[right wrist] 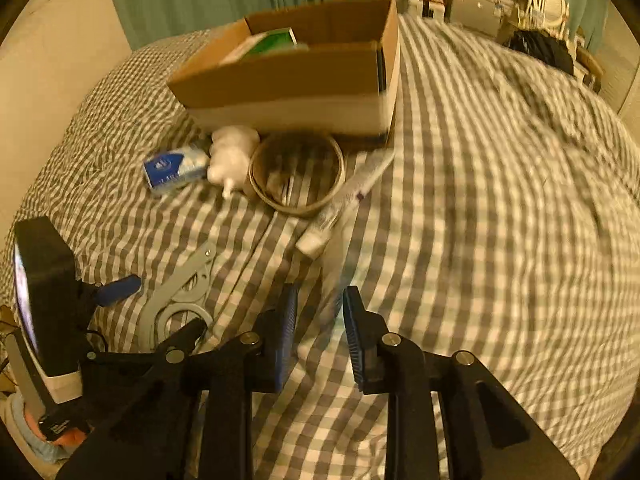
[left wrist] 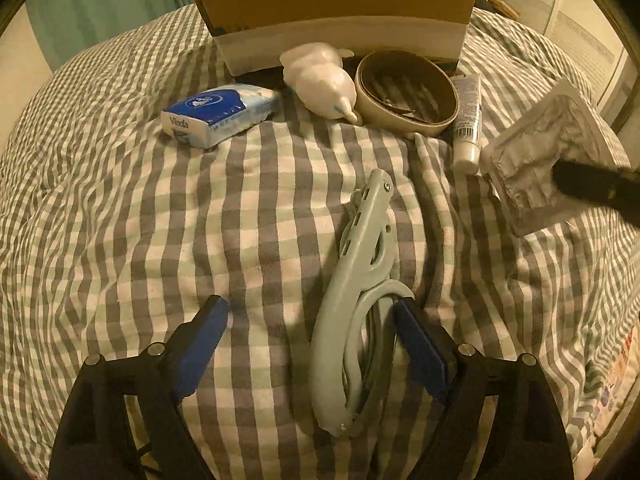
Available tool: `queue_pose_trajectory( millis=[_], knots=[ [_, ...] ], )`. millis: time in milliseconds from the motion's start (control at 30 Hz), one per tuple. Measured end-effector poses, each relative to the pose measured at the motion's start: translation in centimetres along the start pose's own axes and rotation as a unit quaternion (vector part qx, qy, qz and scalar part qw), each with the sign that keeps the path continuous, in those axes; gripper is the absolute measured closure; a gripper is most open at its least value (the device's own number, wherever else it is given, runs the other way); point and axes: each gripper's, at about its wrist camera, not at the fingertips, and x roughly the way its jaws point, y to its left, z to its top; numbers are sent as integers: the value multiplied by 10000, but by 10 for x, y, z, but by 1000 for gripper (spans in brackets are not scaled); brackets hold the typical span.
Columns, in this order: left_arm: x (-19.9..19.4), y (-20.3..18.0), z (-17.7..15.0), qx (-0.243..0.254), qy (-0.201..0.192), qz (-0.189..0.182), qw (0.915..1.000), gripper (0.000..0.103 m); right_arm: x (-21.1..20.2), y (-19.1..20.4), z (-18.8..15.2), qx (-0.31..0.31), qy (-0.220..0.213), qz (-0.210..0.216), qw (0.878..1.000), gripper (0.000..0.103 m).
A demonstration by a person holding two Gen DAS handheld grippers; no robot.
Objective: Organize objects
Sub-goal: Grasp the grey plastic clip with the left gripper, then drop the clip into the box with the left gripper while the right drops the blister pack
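Note:
My left gripper (left wrist: 312, 344) stands open low over the checked bedspread. A pale grey folding hanger (left wrist: 360, 300) lies between its fingers, close to the right pad (left wrist: 420, 344). At the right edge of the left wrist view, a clear crinkled plastic packet (left wrist: 548, 152) hangs tilted above the bed, with a black finger (left wrist: 596, 192) of my right gripper on it. In the right wrist view my right gripper (right wrist: 320, 320) is nearly closed, and the packet (right wrist: 338, 276) shows only as a faint blur between the pads. An open cardboard box (right wrist: 288, 84) stands at the back.
In front of the box lie a blue tissue pack (left wrist: 216, 114), a white bottle (left wrist: 320, 80), a round beige ring (left wrist: 404, 92) and a white tube (left wrist: 466, 120). A green-and-white carton (right wrist: 272, 40) sits inside the box. Curtains hang behind the bed; furniture stands at the far right.

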Motion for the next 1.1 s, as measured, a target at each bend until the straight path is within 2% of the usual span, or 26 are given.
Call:
queue_pose_trajectory(
  millis=[33,67,100,133,167,200,267,367,500,700,900,1100],
  knots=[
    [0,0,-1,0,-22,-17,10000,15,4,-2,-3,47,52,-8,10000,80],
    [-1,0,-2,7,-38,-43,10000,17,6,-3,-4,79,69,-18,9999,85],
    [-1,1,-2,19,-52,-91,9999,23,8,-5,-5,113,83,-5,9999,95],
    [-2,2,-2,34,-60,-181,9998,27,7,-6,-6,130,64,-3,9999,95],
    [-4,1,-1,52,-75,-224,9997,36,5,-6,-6,135,35,1,9999,95],
    [-7,0,0,77,-97,-271,9996,50,2,-7,-6,143,-23,12,9999,96],
    [-12,-3,3,145,-125,-324,9993,59,-6,-6,-3,154,-147,27,9998,96],
    [-22,-2,4,100,-183,-405,9990,82,-22,-5,1,126,-331,62,9994,96],
    [-42,0,6,62,-336,-465,9983,91,-46,-4,4,117,-577,82,9982,96],
    [-79,-3,17,96,-720,-425,9965,95,-84,-4,4,84,-919,71,9957,96],
    [-123,0,52,43,-1213,-499,9913,95,-116,-2,17,-35,-1245,55,9922,96],
    [-154,7,104,-13,-1659,-626,9841,95,-137,1,54,-298,-1578,-2,9870,96]
  ],
)
